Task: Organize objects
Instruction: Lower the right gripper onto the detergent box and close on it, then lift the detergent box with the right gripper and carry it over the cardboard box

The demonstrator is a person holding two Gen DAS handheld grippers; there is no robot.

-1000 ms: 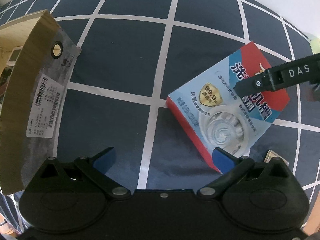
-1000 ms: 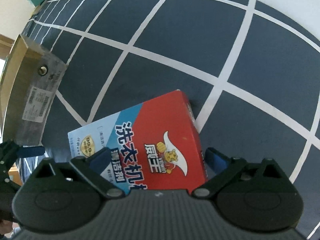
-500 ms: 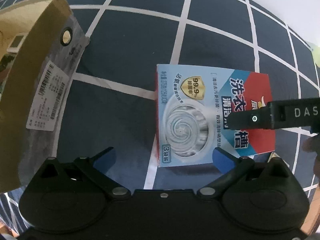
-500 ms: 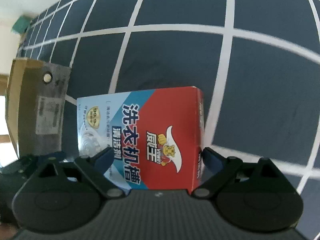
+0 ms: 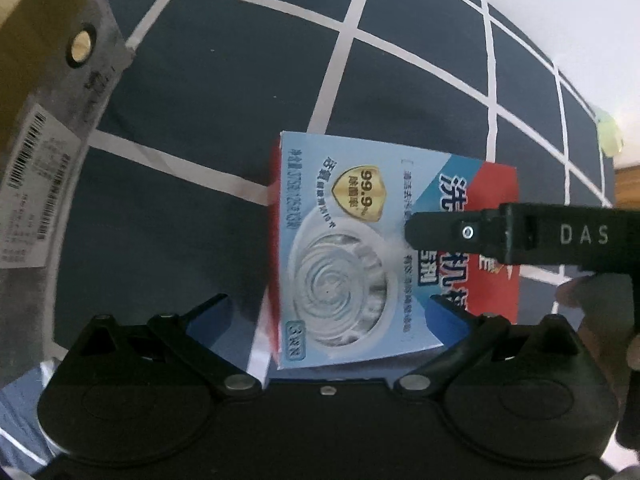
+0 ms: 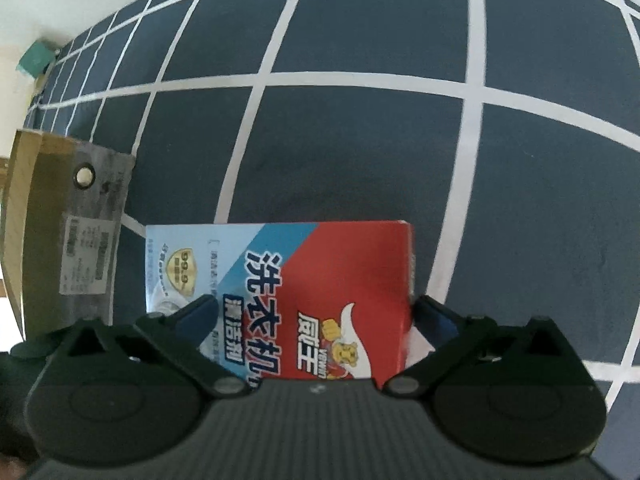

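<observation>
centrally, box (image 6: 328, 280) lying flat on the dark checked sheet (image 6: 360, 152), printed face up, red end toward the right tool (image 6: 312, 320). right tool over the box, jaws spread and opening, pads clear of it. left tool (image 5: 328, 316) above the blue end, jaws apart, nothing clamped. cardboard carton (image 5: 44, 128) with a label stands beside the box, apart from it.

A dark navy cloth with a grid of white lines (image 6: 360, 140) covers the whole surface, lying smooth. Beyond its far edge stands a plain pale wall (image 5: 560, 8). At the far right edge, a strip of brown wooden surface (image 5: 626, 184) shows.
</observation>
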